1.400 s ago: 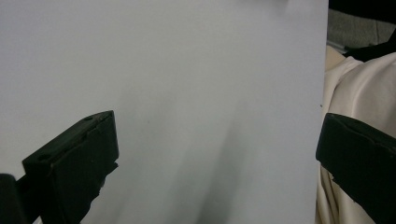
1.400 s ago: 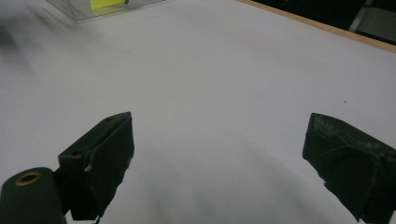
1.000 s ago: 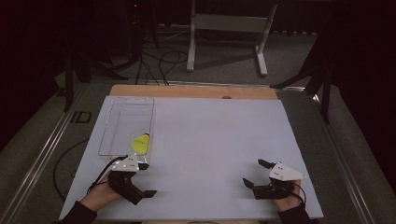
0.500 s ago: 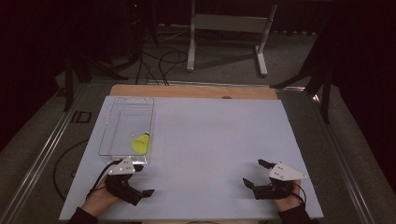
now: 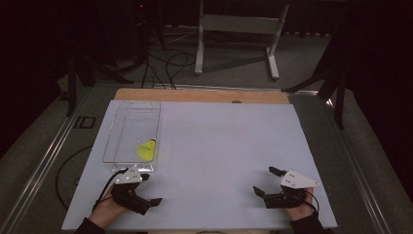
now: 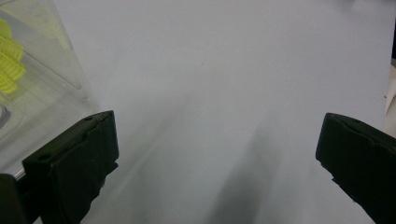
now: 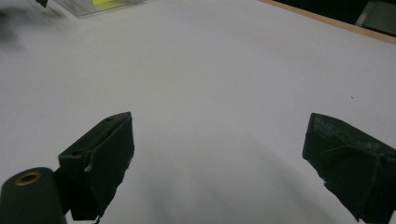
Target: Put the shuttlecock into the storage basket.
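The left tool [image 6: 217,154] is held wide apart over the white desk [image 6: 233,70]. A clear tray [image 6: 42,88] with a yellow shuttlecock [image 6: 8,65] is seen just beside its left jaw

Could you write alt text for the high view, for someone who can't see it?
A person's two hands rest at the near edge of a white table, each holding an open black gripper: left gripper, right gripper. A yellow shuttlecock lies inside a clear tray just beyond the left gripper.
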